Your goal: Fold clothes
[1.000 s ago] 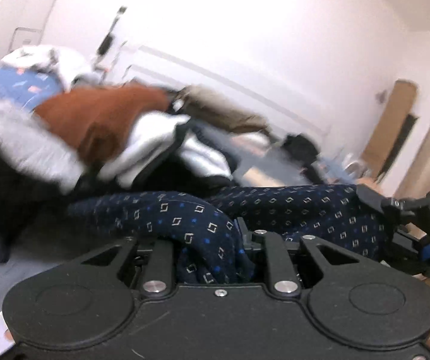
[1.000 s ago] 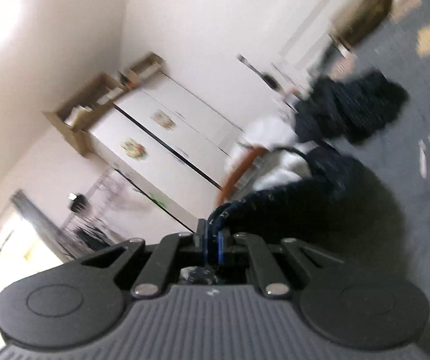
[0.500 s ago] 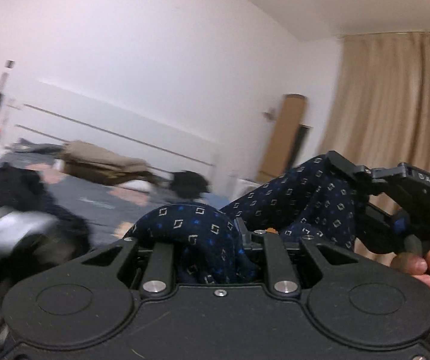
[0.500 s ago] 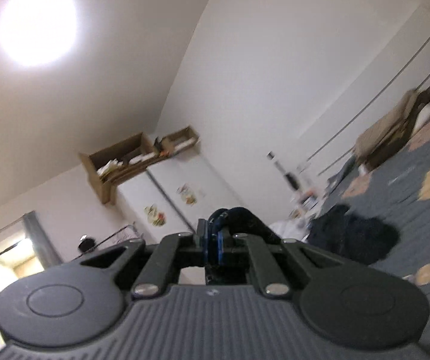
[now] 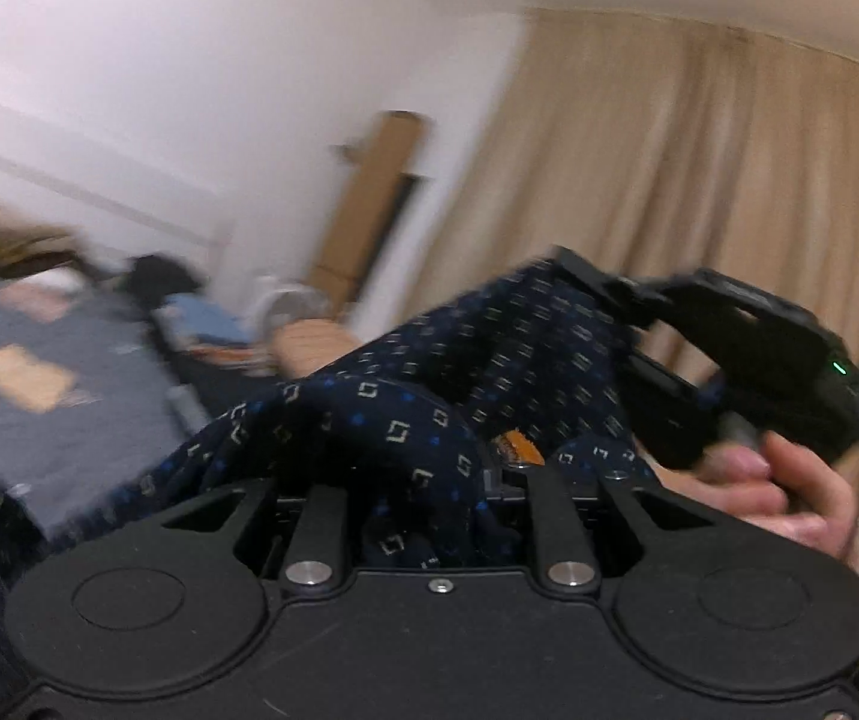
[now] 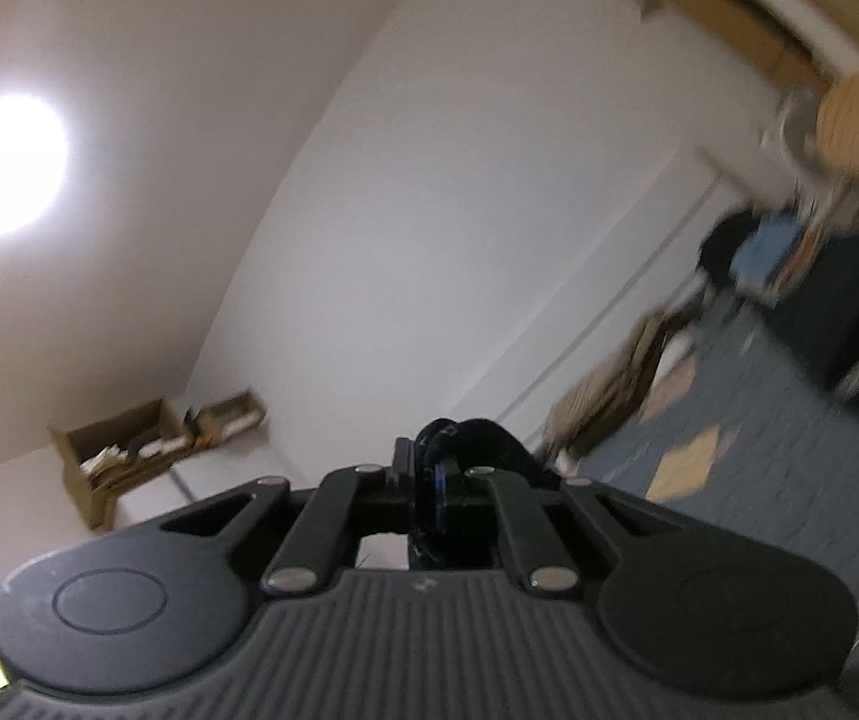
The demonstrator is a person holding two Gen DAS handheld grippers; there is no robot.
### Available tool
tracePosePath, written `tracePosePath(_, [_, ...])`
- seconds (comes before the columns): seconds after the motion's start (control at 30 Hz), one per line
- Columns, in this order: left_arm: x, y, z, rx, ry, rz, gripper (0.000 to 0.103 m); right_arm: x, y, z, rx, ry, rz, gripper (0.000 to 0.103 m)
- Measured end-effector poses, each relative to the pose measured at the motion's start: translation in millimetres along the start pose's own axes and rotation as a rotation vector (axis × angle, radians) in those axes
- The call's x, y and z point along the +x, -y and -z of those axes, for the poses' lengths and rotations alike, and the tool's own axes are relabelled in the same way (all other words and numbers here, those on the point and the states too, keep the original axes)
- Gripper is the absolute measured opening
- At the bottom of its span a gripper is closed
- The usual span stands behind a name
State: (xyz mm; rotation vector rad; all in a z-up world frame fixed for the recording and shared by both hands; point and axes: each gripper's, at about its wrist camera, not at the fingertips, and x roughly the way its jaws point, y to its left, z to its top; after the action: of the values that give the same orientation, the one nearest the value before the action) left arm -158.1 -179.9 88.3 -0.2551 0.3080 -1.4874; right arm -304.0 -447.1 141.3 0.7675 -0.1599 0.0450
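A dark navy garment with small white squares and blue dots hangs stretched between my two grippers, lifted high in the air. My left gripper is shut on one bunched end of it. In the left wrist view my right gripper, held by a hand, is shut on the other end, up and to the right. In the right wrist view my right gripper pinches a dark fold of the garment and points up toward the wall and ceiling.
A grey bed surface with tan patches lies low on the left, with blurred clothes at its far end. Beige curtains fill the right. Cardboard boxes sit on top of a wardrobe. A ceiling light glares.
Both grippers have lifted and swung right with the garment. The clothes pile has left the left wrist view; the curtain has come in. The right wrist view has tilted further toward the ceiling.
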Motion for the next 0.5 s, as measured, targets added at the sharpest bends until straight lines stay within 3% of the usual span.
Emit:
tracePosePath(0.07, [13.5, 1.0, 5.8, -0.036, -0.04, -0.006, 0.019, -14.3, 3.1, -7.7, -0.055, -0.003, 0.044, 0.006])
tracePosePath(0.1, [18.4, -4.4, 13.7, -0.062, -0.078, -0.015, 0.02, -16.0, 8.5, -6.8, -0.07, -0.047, 0.081, 0.007])
tracePosePath(0.2, [33.9, -31.2, 53.6, -0.095, -0.22, -0.135, 0.031, -7.4, 33.6, 19.7, -0.144, -0.208, 0.263, 0.01])
tracePosePath(0.3, [28.5, -62.2, 96.6, -0.063, -0.337, -0.277, 0.043, 7.9, 65.8, 57.6, -0.193, -0.356, 0.419, 0.023])
tracePosePath(0.37, [13.2, -83.6, 119.4, -0.024, -0.386, -0.361, 0.068, 11.3, 81.5, 76.1, -0.159, -0.379, 0.442, 0.036])
tracePosePath(0.43, [-5.6, -103.3, 129.2, 0.0, -0.395, -0.395, 0.069, 11.3, 83.5, 87.9, -0.148, -0.361, 0.415, 0.048])
tracePosePath(0.5, [-23.4, -131.7, 130.0, -0.053, -0.407, -0.411, 0.069, 11.3, 80.2, 97.5, -0.158, -0.338, 0.375, 0.061])
